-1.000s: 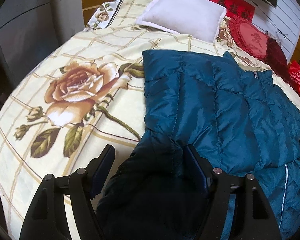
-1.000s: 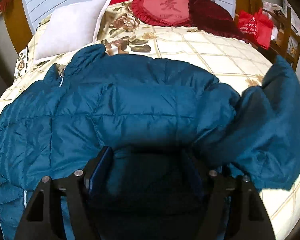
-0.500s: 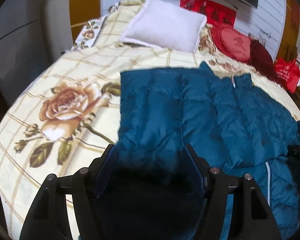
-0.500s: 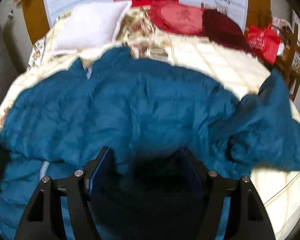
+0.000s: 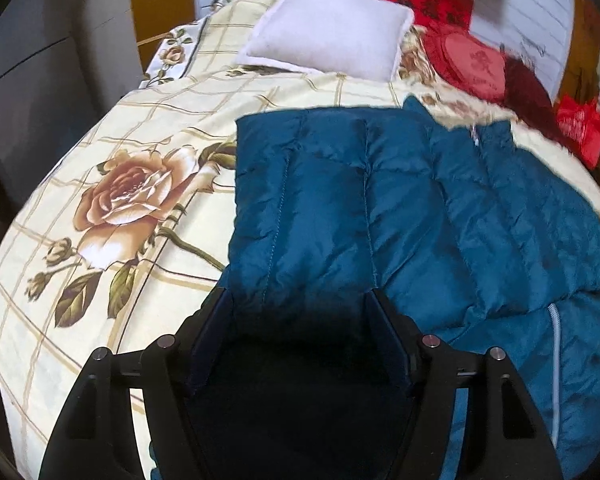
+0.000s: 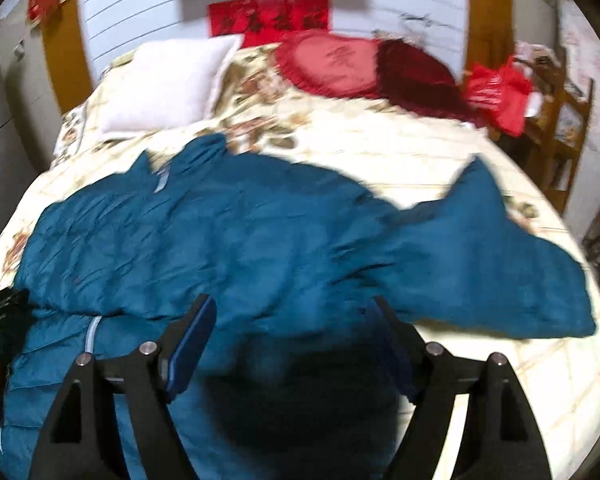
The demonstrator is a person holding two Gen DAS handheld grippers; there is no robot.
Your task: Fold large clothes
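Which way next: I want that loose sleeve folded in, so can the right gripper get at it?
Probably yes. The sleeve lies flat on the bed, uncovered, ahead-right of the right gripper, whose jaws stand apart over the jacket.

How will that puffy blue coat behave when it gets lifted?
The blue coat will probably sag: its sleeve already lies crumpled. Its quilted, puffy panels suggest it is light for its bulk. The shiny shell may slip.

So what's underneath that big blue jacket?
The blue jacket lies spread on the rose-print bedspread, which shows all around it. Whatever sits directly beneath the padding is covered, so nothing more can be told.
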